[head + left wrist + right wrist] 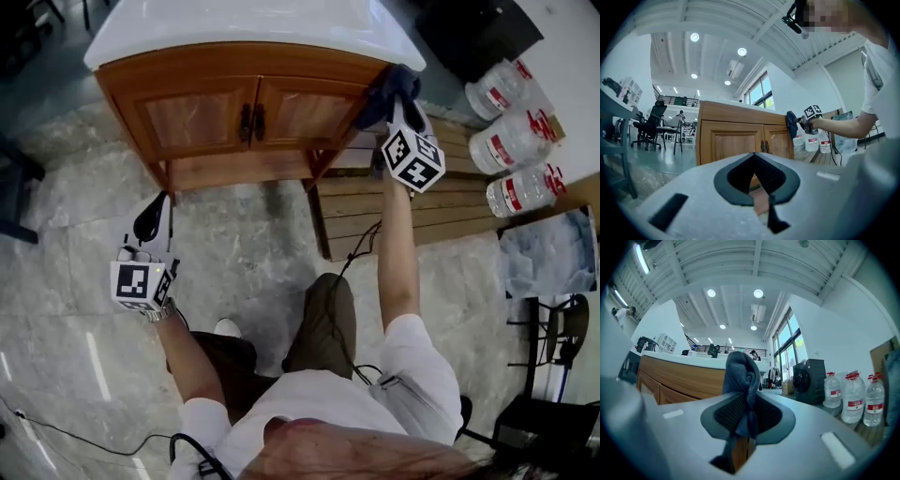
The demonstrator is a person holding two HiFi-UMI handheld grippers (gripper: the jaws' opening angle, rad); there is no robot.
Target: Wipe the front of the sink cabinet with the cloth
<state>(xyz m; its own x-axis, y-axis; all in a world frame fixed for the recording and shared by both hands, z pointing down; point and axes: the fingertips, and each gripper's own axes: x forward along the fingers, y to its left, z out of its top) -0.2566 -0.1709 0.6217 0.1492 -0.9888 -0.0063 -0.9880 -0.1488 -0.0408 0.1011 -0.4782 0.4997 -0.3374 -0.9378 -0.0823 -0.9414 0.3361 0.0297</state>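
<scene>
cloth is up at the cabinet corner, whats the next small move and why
Probably press the cloth onto the sink cabinet front and sweep it left across the right door. The right gripper has its jaws shut on the cloth at the cabinet's upper right corner, so the front lies to its left. The left gripper hangs low, holding nothing.

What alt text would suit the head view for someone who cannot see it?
Seen from above, a person's right gripper holds a dark blue cloth at the upper right corner of a wooden sink cabinet. The left gripper, jaws together and empty, hangs over the marble floor, away from it; three water bottles stand at right.
</scene>
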